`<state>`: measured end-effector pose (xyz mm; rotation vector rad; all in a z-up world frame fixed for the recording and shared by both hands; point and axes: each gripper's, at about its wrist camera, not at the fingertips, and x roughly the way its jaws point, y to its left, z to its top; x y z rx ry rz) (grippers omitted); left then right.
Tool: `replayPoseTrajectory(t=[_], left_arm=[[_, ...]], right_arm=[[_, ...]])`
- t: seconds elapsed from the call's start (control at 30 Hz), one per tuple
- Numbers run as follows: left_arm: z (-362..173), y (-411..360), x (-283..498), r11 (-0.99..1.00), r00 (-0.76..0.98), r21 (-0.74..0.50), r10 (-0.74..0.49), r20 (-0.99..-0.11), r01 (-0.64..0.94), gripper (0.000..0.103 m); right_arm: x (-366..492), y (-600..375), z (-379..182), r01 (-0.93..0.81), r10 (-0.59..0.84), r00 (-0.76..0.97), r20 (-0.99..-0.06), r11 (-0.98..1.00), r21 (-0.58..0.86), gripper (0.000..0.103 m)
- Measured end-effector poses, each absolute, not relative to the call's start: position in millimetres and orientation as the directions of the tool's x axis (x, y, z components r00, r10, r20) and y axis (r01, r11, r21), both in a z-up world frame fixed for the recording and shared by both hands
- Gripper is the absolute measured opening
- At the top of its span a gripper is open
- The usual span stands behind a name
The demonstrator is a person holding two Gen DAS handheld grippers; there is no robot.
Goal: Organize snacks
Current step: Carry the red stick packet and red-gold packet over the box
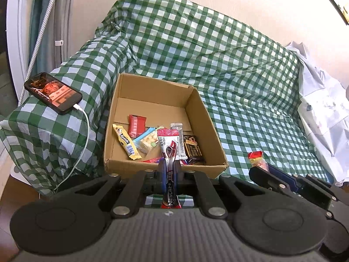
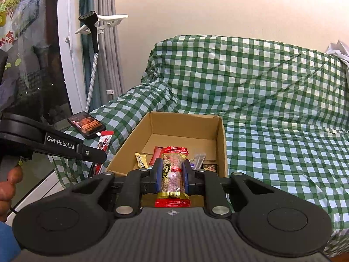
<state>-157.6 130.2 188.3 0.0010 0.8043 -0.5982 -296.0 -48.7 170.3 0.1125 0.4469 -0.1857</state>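
Note:
An open cardboard box (image 1: 202,113) stands on the green checked sofa seat. Inside lie several snacks, among them a yellow bar (image 1: 126,140), a red packet (image 1: 136,125) and a dark brown pack (image 1: 193,149). My left gripper (image 1: 170,163) is shut on a red Nescafe stick sachet (image 1: 169,137), held upright over the box's near wall. In the right wrist view my right gripper (image 2: 173,166) is shut on a clear nut bar with red ends (image 2: 173,174), just before the box (image 2: 221,144). Each gripper shows in the other's view, the right gripper (image 1: 259,170) and the left gripper (image 2: 102,152).
A phone (image 1: 53,95) with its screen lit lies on the sofa arm, left of the box, with a white cable (image 1: 85,131) hanging from it. White sheeting (image 1: 322,109) covers the sofa's right end. A steamer hose (image 2: 93,76) hangs by the curtain. A person's hand (image 2: 8,185) is at lower left.

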Motion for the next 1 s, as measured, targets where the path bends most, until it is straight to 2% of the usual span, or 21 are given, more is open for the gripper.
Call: replayPoseTrajectory(t=[0.47,1.0], left_arm=[[181.0,129.5,-146.1,0.844,0.517,-0.236,-0.491,-0.701,0.481,0.006],[174.6,103.9,-79.3,0.84,0.485,-0.272,-0.503,-0.715,0.47,0.006]], right_arm=[[-277.1,-53.2,162.4,0.198,-0.143,0.857,-0.495,0.978,0.06,0.02],[-220.0,-81.2,155.5,0.248,-0.158,0.816,-0.556,0.964,0.091,0.02]])
